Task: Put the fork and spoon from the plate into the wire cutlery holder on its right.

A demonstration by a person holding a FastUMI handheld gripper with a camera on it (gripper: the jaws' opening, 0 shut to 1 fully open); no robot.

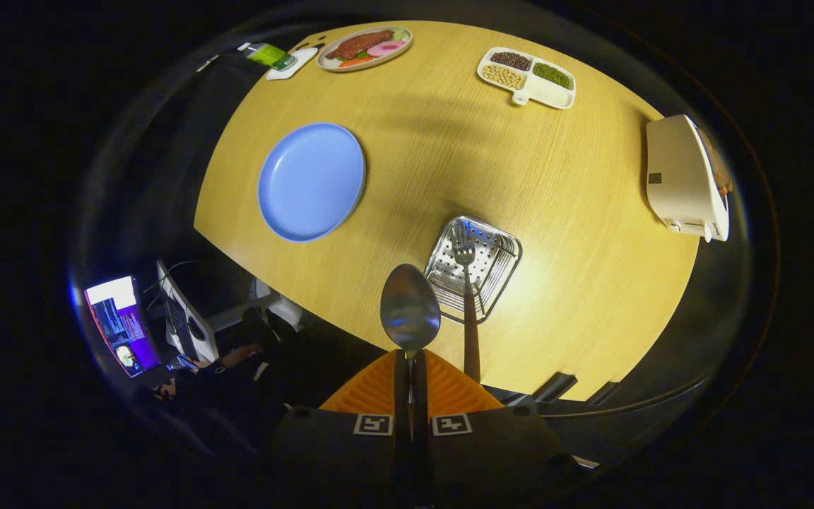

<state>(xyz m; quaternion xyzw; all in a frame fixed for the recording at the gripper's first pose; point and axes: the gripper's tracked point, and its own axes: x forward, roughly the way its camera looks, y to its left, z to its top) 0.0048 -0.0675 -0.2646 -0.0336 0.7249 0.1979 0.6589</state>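
My gripper (410, 362) is shut on the handle of a metal spoon (410, 307), whose bowl sticks out just ahead of the fingers, high above the table. Just right of the spoon bowl and far below stands the wire cutlery holder (502, 272), seen from above. A fork (466, 283) stands in it, tines up, its brown handle leaning over the near rim. The blue plate (311, 181) lies bare on the table to the left of the holder.
On the wooden table (576, 212), a white appliance (682, 180) sits at the right edge. A white divided dish of beans (527, 76) and a plate of food (364, 48) lie at the far side. A monitor (117, 322) stands below, left of the table.
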